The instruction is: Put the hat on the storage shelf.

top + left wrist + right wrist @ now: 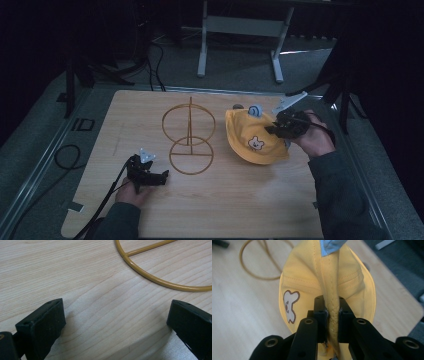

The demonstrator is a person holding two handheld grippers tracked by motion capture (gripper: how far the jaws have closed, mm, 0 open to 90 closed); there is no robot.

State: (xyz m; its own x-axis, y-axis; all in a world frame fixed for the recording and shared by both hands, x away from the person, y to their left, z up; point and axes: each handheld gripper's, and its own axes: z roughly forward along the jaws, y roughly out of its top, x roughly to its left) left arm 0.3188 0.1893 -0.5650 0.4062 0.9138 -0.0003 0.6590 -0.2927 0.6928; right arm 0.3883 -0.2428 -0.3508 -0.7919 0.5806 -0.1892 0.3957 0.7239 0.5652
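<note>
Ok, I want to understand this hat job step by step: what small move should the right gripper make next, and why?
Probably lift the yellow hat a little and carry it toward the gold wire stand. The right gripper is shut on a pinched fold of the hat's brim, so the grip looks secure, while the hat lies on the table beside the stand. The left gripper rests open near the stand's base.

Worktop middle: the wire stand (189,136) rises here, its upright ring and post blocking a straight pass across; its flat ring lies low.
Right edge: the yellow hat (252,137) and the right claw (274,129) clamped on its brim take up this side.
Near edge, left corner: the left claw (162,176) rests here, jaws apart, bare wood between them.
Near edge, middle to right: bare wood, free passage.
Far left corner: bare wood, free.
</note>
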